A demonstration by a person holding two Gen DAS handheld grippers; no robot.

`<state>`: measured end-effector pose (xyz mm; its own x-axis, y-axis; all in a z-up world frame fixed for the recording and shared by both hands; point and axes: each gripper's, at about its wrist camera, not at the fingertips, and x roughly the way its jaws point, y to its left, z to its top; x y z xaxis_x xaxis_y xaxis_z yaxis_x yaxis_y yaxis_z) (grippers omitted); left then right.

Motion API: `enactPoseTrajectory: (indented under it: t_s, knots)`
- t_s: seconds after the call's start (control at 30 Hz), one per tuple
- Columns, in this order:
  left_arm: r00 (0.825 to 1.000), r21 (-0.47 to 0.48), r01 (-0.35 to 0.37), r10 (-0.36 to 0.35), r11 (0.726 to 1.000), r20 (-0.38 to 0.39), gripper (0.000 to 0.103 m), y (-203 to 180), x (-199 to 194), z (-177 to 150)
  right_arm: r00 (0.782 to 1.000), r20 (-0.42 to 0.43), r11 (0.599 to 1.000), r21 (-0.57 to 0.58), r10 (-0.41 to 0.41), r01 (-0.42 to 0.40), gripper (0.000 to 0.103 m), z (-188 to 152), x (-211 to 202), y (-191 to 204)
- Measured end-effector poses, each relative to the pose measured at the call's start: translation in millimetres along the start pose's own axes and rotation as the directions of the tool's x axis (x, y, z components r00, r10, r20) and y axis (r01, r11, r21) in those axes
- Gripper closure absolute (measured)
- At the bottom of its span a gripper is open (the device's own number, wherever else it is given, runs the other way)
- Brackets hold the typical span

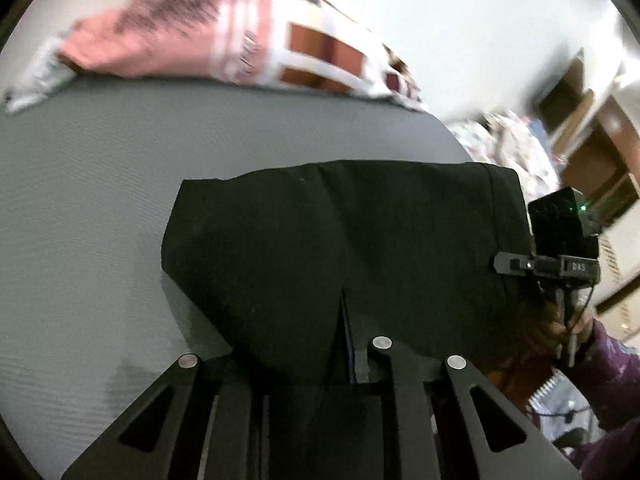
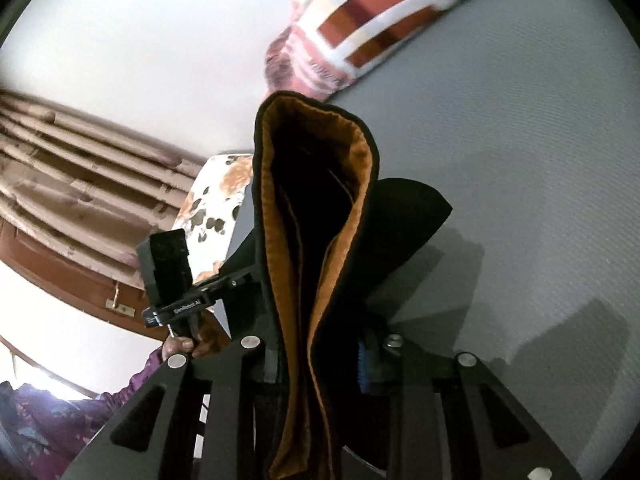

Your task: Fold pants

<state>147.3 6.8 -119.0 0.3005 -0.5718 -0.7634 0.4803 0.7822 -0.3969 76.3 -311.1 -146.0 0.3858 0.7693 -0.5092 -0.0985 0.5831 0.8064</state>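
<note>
Black pants (image 1: 320, 240) hang in a broad fold above the grey bed sheet (image 1: 100, 200). My left gripper (image 1: 352, 360) is shut on their near edge, and the cloth drapes over its fingertips and hides them. At the right edge of the pants, my right gripper (image 1: 500, 262) clamps the fabric. In the right wrist view the pants (image 2: 316, 200) stand up as a folded band with an orange inner lining, and my right gripper (image 2: 320, 360) is shut on it. The left gripper (image 2: 240, 276) grips the same cloth at its left side.
A pink and patchwork blanket (image 1: 200, 28) lies bunched at the far side of the bed. A floral cloth (image 1: 508, 140) and wooden furniture (image 1: 600, 148) are beyond the bed's edge. A hand in a purple sleeve (image 1: 608, 360) holds the right gripper. Brown curtains (image 2: 80, 168) hang at the left.
</note>
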Motion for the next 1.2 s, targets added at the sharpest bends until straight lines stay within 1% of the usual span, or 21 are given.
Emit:
enactPoseTrajectory:
  t_s: [0.1,0.23,0.27,0.4,0.43,0.6,0.77,0.87,1.07,1.2]
  knots:
    - [0.996,-0.008,-0.075,0.076,0.997,0.044,0.087,21.5,-18.0,11.4,1.0,-0.005,1.0,-0.016,0.027,-0.027,0.078,21.4,35.2,10.3]
    - [0.985,-0.012,-0.141,0.142,0.99,0.098,0.087,45.9,-35.7,24.8,0.999,-0.004,0.998,-0.038,0.045,-0.045,0.078,48.2,73.3,25.7]
    - [0.98,-0.012,-0.164,0.164,0.986,0.116,0.087,57.1,-43.0,28.9,0.999,-0.004,0.998,-0.043,0.049,-0.049,0.078,53.0,80.6,29.8]
    - [0.962,-0.027,-0.219,0.22,0.975,0.161,0.087,86.4,-54.5,47.4,0.999,-0.005,0.996,-0.07,0.054,-0.054,0.079,79.4,115.3,42.3]
    - [0.958,-0.03,-0.23,0.232,0.973,0.17,0.087,96.0,-60.6,47.1,0.998,-0.003,0.996,-0.071,0.058,-0.059,0.079,86.7,124.3,44.2]
    - [0.933,-0.028,-0.301,0.3,0.953,0.201,0.087,125.8,-64.3,68.8,0.998,0.007,0.995,-0.082,0.06,-0.059,0.079,119.4,161.5,47.9]
    - [0.919,-0.019,-0.343,0.339,0.939,0.201,0.087,144.6,-52.2,82.6,0.999,0.021,0.996,-0.073,0.046,-0.045,0.079,134.8,182.2,40.8]
    - [0.915,-0.02,-0.355,0.352,0.935,0.195,0.087,155.5,-41.9,89.0,0.999,0.027,0.998,-0.061,0.033,-0.032,0.079,141.6,188.5,32.9]
    - [0.915,-0.046,-0.356,0.358,0.933,0.186,0.087,171.0,-22.3,95.5,0.999,0.03,0.999,-0.052,0.015,-0.013,0.079,150.5,194.0,22.4]
    - [0.913,-0.041,-0.363,0.364,0.931,0.181,0.087,175.3,-14.5,96.0,1.0,0.029,0.999,-0.036,-0.006,0.007,0.079,150.7,193.7,10.9]
